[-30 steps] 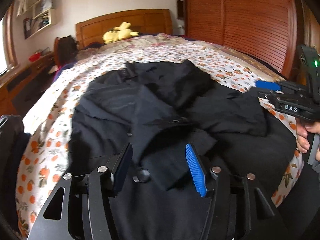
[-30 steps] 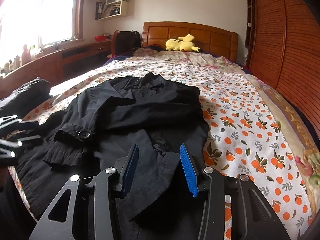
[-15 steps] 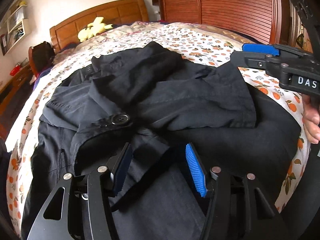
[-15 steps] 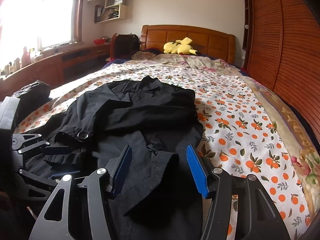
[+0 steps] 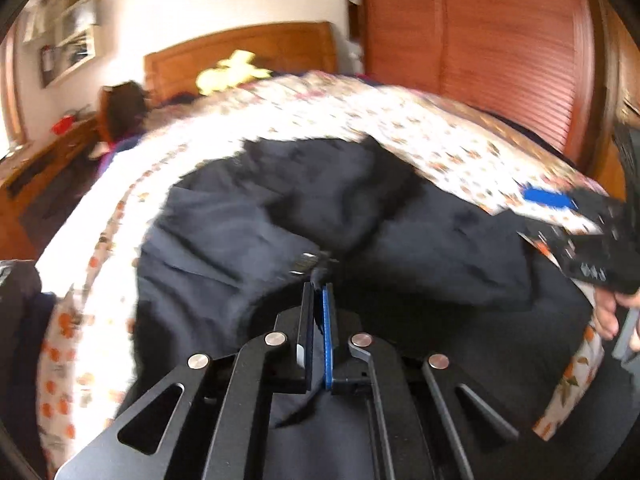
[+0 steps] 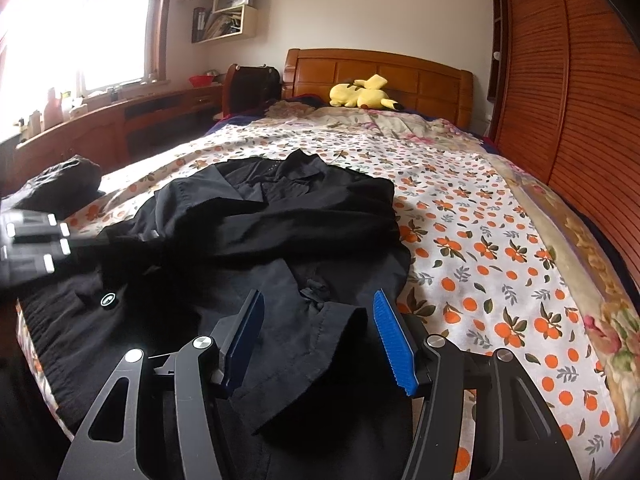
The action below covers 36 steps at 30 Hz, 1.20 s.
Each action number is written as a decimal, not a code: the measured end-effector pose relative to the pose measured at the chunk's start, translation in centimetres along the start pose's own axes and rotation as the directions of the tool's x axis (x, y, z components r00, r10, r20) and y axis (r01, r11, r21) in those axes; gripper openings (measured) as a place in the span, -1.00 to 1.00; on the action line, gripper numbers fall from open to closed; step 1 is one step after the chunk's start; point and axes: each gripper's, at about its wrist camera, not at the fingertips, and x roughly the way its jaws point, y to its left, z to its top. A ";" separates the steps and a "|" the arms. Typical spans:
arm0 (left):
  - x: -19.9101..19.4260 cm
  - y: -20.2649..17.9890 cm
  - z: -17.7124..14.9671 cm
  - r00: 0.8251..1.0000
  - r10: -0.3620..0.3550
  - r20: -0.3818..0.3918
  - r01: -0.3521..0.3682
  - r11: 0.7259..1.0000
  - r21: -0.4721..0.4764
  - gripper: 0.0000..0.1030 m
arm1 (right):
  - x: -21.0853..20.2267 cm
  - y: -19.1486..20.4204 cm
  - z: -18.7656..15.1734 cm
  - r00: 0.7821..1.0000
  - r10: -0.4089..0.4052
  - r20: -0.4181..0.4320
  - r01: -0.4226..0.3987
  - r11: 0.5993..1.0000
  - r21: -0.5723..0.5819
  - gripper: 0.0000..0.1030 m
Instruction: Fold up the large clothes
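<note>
The left tongs [image 5: 319,292] are clamped tight, with a pinch of the black coat [image 6: 280,232] caught between the pads at their tips. The left-wrist view is blurred, so the pinched part cannot be identified. The right tongs [image 6: 320,320] stand wide open and grip nothing; a cuffed sleeve end [image 6: 320,344] lies on the bed between and below the two pads, with no visible contact. The coat is spread over the near left half of the bed [image 6: 500,240], crumpled, with its collar toward the far end. One button [image 6: 108,300] shows at near left. To the right of the coat, the orange-patterned cover lies bare. A yellow plush toy [image 6: 362,94] rests at the far headboard.
</note>
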 end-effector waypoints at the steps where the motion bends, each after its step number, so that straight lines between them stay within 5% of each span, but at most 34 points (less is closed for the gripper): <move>1: -0.3 1.0 0.3 1.000 0.015 0.006 -0.015 1.000 -0.017 -0.92 | 0.0 0.1 0.0 1.000 0.000 -0.001 0.000 1.000 -0.001 0.07; 10: -0.1 10.1 1.6 0.984 0.179 -0.014 -0.179 0.977 -0.118 -0.92 | 0.9 0.7 0.0 1.000 -0.012 -0.013 0.011 1.000 -0.010 0.07; 16: -0.8 13.3 0.5 0.983 0.182 -0.032 -0.184 0.965 -0.187 -0.77 | 1.1 1.1 -0.1 1.000 -0.011 -0.019 0.011 1.000 -0.019 0.07; 22: -1.7 12.5 -1.4 0.986 0.163 -0.021 -0.164 0.969 -0.184 -0.10 | 1.3 1.3 -0.2 1.000 -0.009 -0.019 0.009 1.000 -0.022 0.07; 36: 1.9 9.9 -6.4 0.979 0.123 -0.162 -0.149 0.977 -0.156 -0.10 | 1.1 1.9 -0.4 1.000 0.016 -0.014 -0.016 0.999 -0.030 0.31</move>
